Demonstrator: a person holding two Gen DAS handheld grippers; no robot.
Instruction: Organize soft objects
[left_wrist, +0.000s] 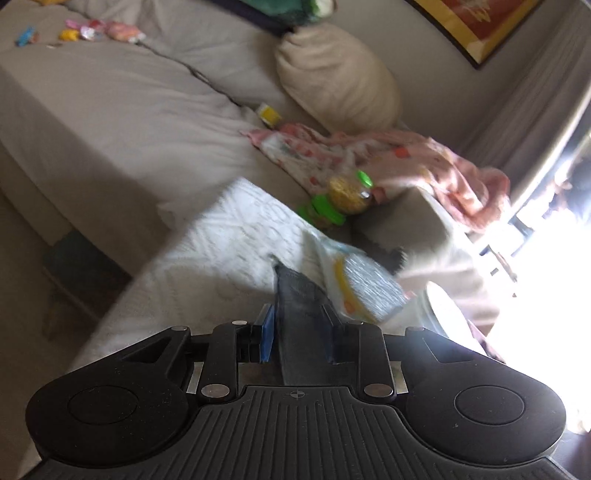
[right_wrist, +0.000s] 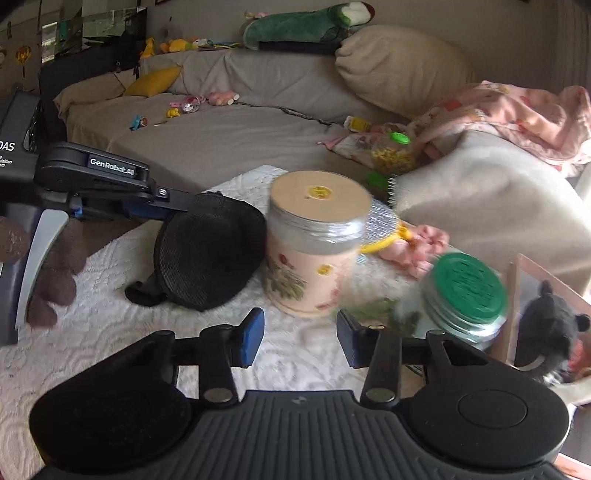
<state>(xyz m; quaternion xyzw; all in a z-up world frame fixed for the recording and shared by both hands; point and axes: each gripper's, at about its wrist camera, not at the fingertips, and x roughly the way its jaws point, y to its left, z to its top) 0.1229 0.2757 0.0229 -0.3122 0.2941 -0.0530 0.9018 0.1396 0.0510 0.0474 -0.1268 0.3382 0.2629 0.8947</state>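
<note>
Right wrist view centres on a pale floral jar (right_wrist: 314, 254) with a tan lid, standing upright on a white textured cloth (right_wrist: 110, 350); what it holds cannot be told. Just right of the jar lies a blurred, tilted clear jar with a green lid (right_wrist: 467, 295). Behind the jar, on the grey bed (right_wrist: 221, 129), another green-lidded jar (right_wrist: 395, 153) holds yellow pieces. Left of the jar, the left gripper (left_wrist: 301, 291) is clamped on a black mesh cap (right_wrist: 210, 254) (its brim reaches between the blue pads). The right gripper (right_wrist: 300, 338) hovers before the jar, jaws apart, nothing between them. A pink blanket (right_wrist: 517, 114) and beige pillow (right_wrist: 399, 66) lie beyond.
</note>
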